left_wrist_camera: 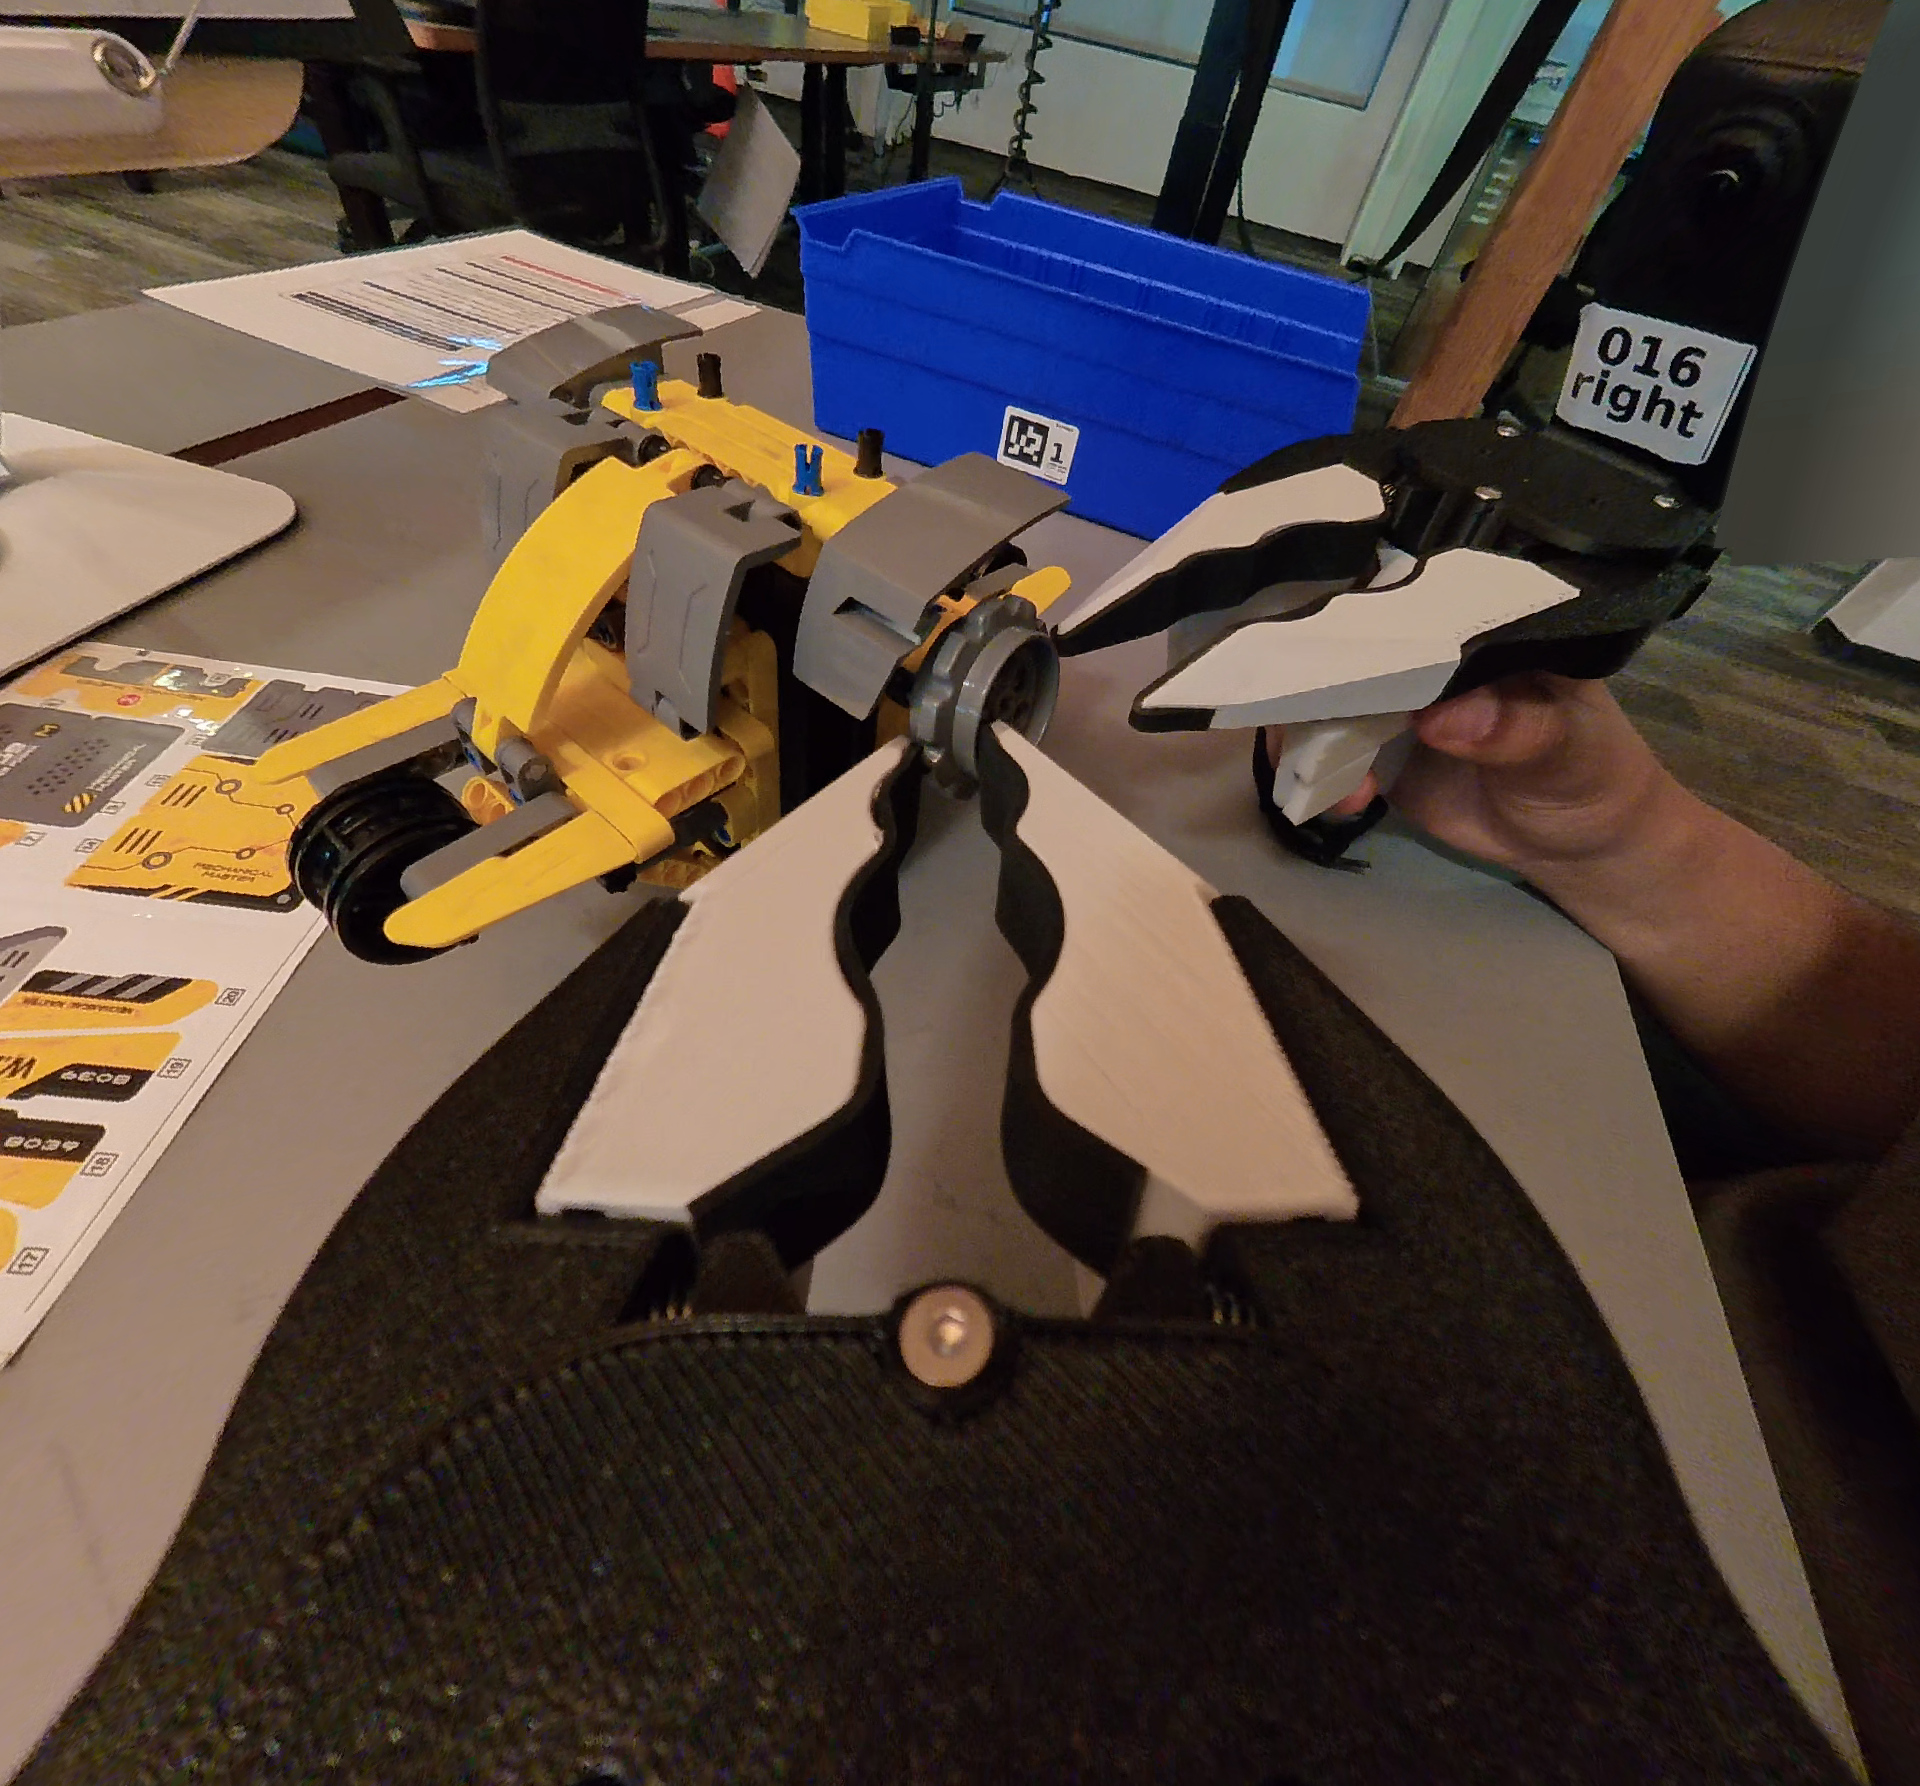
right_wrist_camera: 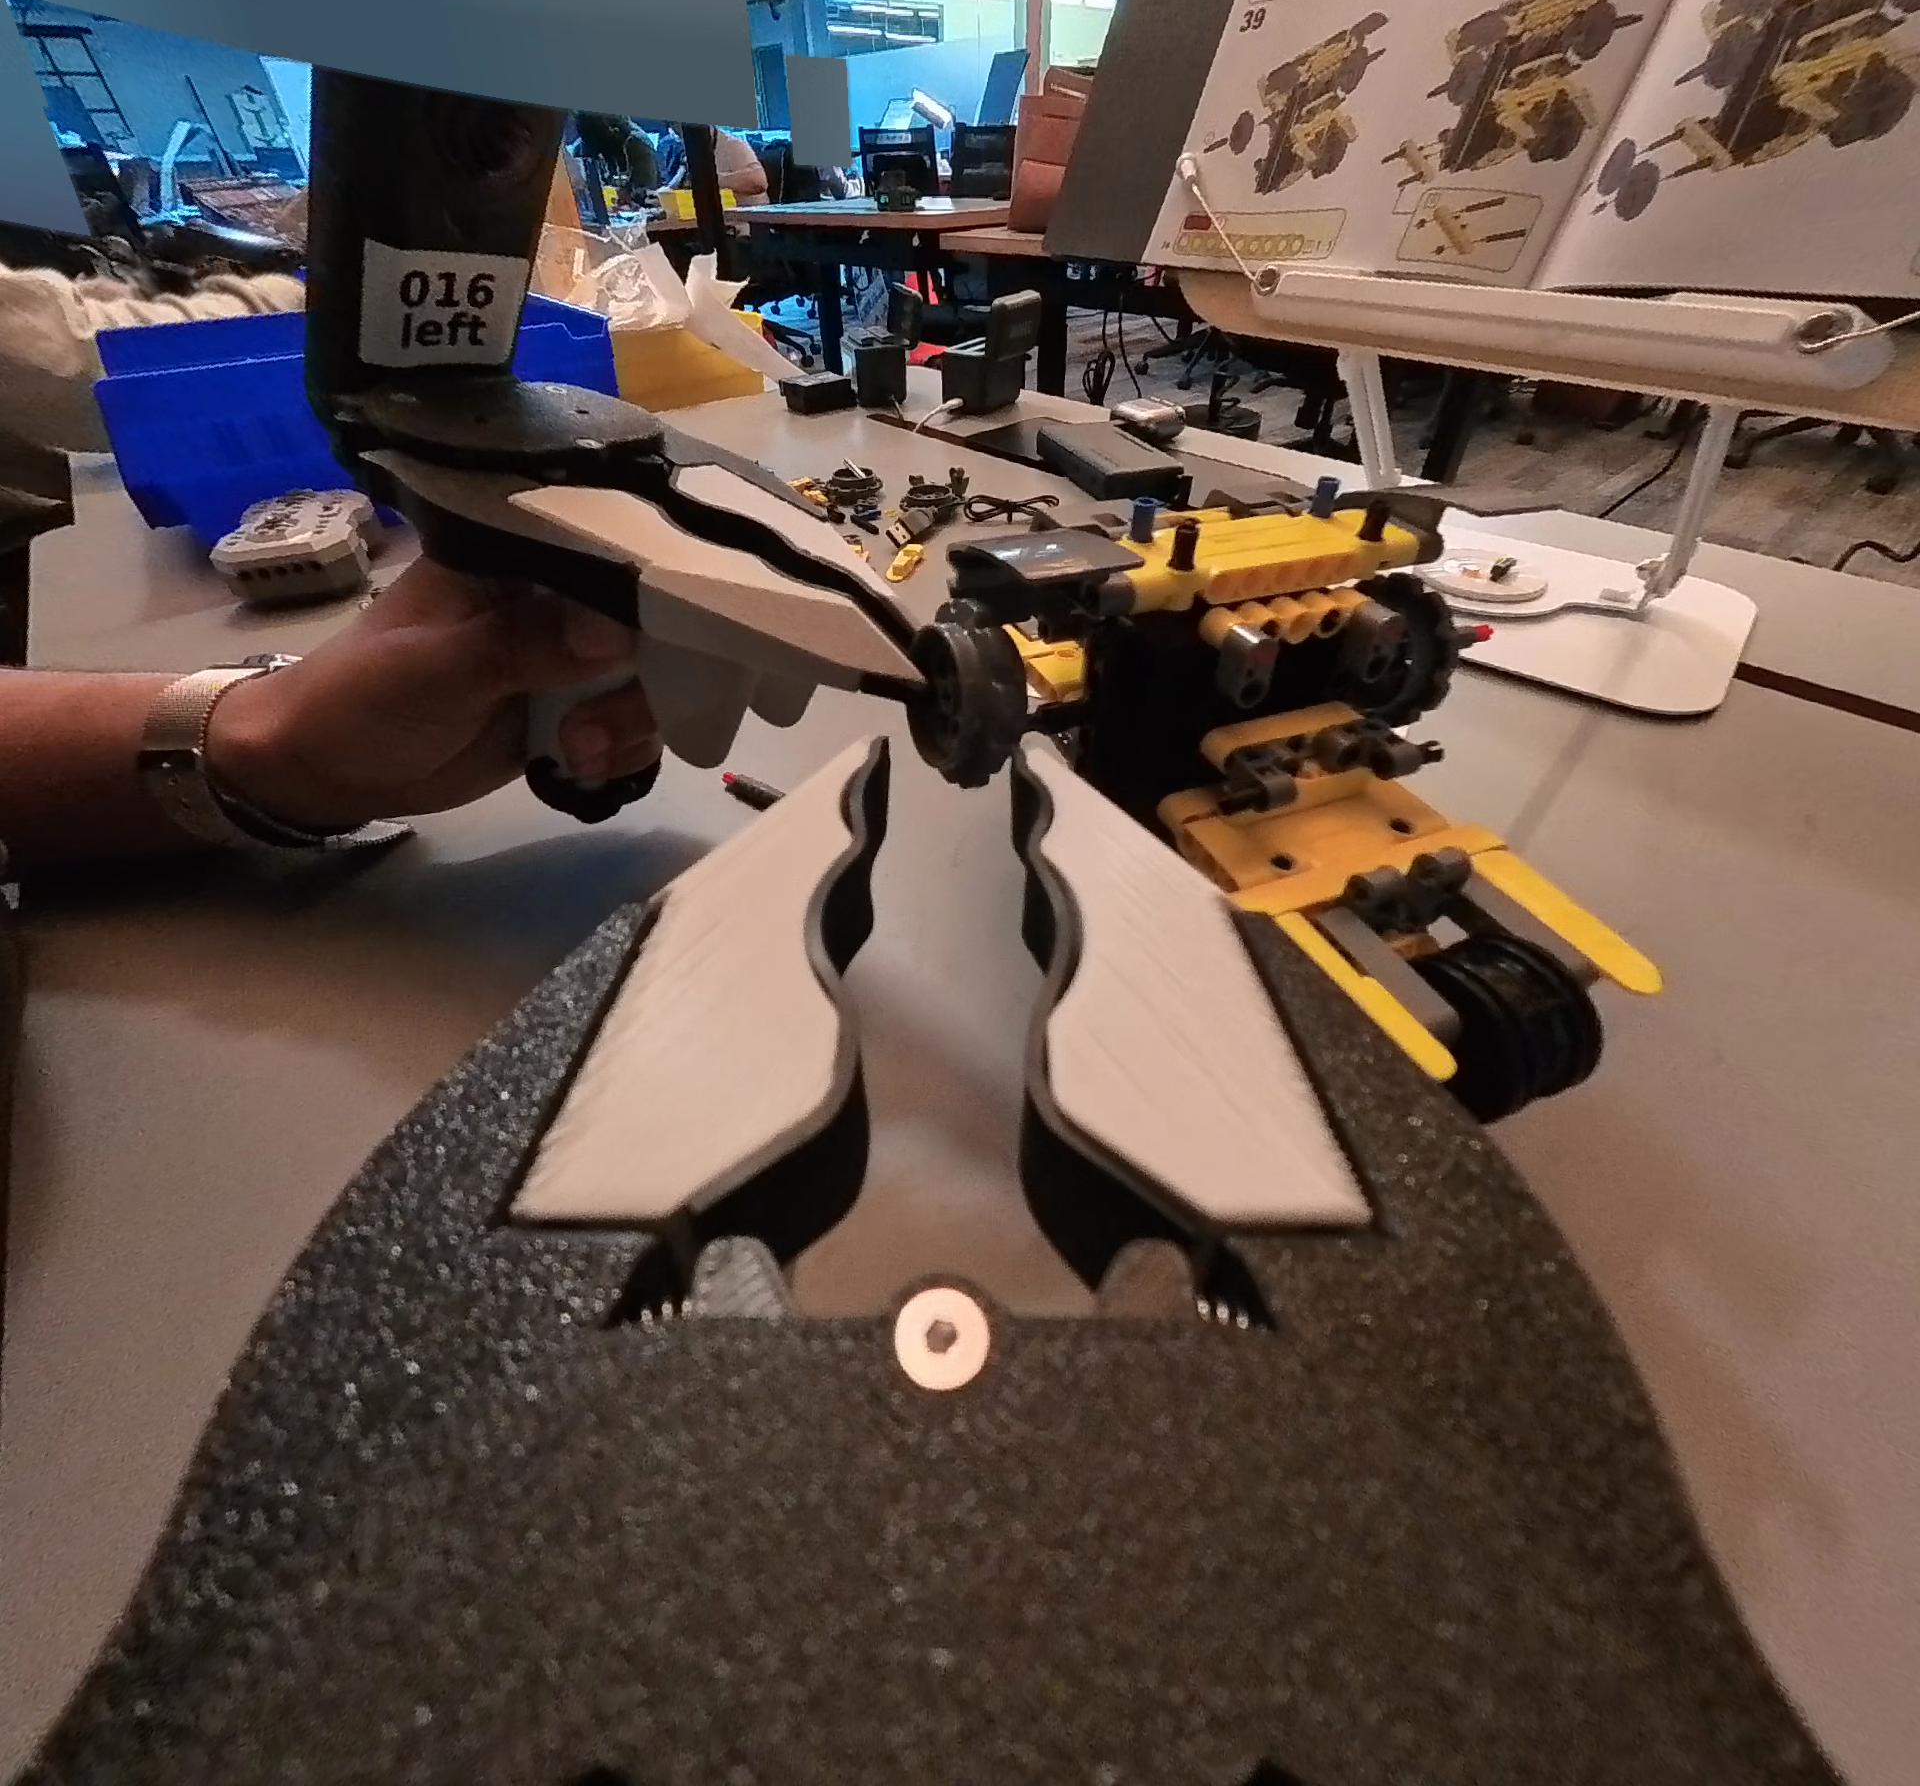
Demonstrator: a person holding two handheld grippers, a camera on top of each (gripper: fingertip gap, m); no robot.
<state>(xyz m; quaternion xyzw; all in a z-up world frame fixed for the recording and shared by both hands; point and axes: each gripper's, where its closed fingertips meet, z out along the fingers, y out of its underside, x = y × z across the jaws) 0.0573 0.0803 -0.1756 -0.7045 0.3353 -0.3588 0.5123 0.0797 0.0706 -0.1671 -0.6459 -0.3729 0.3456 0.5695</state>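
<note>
A yellow, grey and black brick-built vehicle model (left_wrist_camera: 623, 614) lies on the grey table (left_wrist_camera: 1299, 905); it also shows in the right wrist view (right_wrist_camera: 1299, 593). A dark grey toothed wheel (left_wrist_camera: 982, 687) sits on an axle at its near end. My left gripper (left_wrist_camera: 954, 749) is shut on the rim of this wheel (right_wrist_camera: 961, 697), one fingertip on each face. My right gripper (right_wrist_camera: 951, 751) is open, its tips just short of the wheel and either side of its lower edge. In the left wrist view the right gripper (left_wrist_camera: 1101, 674) comes in from the right, its upper fingertip beside the hub.
A blue bin (left_wrist_camera: 1081, 334) stands behind the model. A sticker sheet (left_wrist_camera: 104, 905) lies at the left. An open instruction booklet (right_wrist_camera: 1455, 74) rests on a white stand (right_wrist_camera: 1610, 635). Small loose parts (right_wrist_camera: 894, 500) and a grey box (right_wrist_camera: 291, 541) lie farther back.
</note>
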